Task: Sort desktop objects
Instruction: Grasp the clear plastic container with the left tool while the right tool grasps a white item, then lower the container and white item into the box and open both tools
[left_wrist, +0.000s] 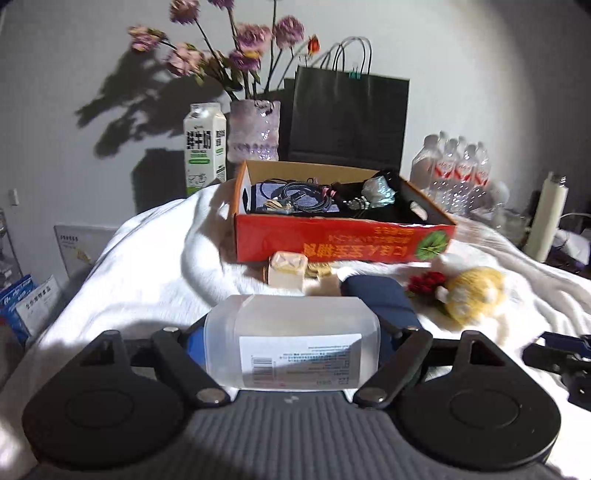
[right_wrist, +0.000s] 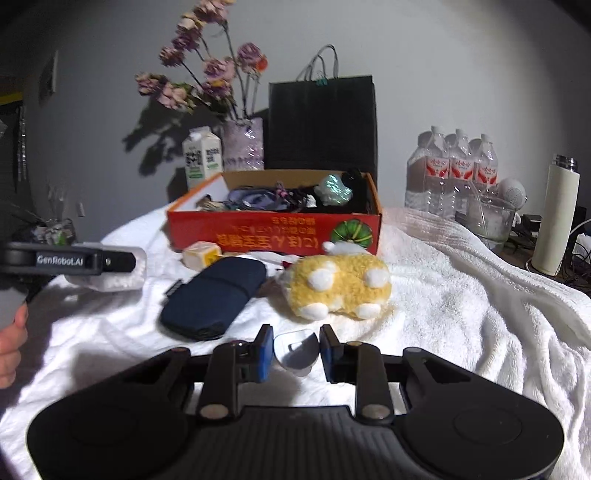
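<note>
White towelling (right_wrist: 461, 295) covers the surface. Left gripper (left_wrist: 291, 347) pinches a translucent plastic box (left_wrist: 291, 343); right gripper (right_wrist: 295, 350) clamps a small white-grey object (right_wrist: 297, 352). Centre frame, a navy pouch (right_wrist: 214, 295) and yellow plush toy (right_wrist: 340, 288) lie before the red carton (right_wrist: 277, 232); grey wall behind

The left gripper (left_wrist: 291, 354) clamps a clear plastic container (left_wrist: 291, 345) with a white barcode label between its wide-set jaws. Beyond it on the white towel (left_wrist: 147, 280) lie a dark blue pouch (left_wrist: 380, 295), a small cream box (left_wrist: 287, 271), a yellow plush toy (left_wrist: 471, 291) and red berries (left_wrist: 426, 282). Farther back stands an open red cardboard box (left_wrist: 340, 240) holding cables, with a milk carton (left_wrist: 204, 147), a vase of purple flowers (left_wrist: 255, 129), a black paper bag (left_wrist: 349, 118) and packed water bottles (left_wrist: 456, 173) behind.
</note>
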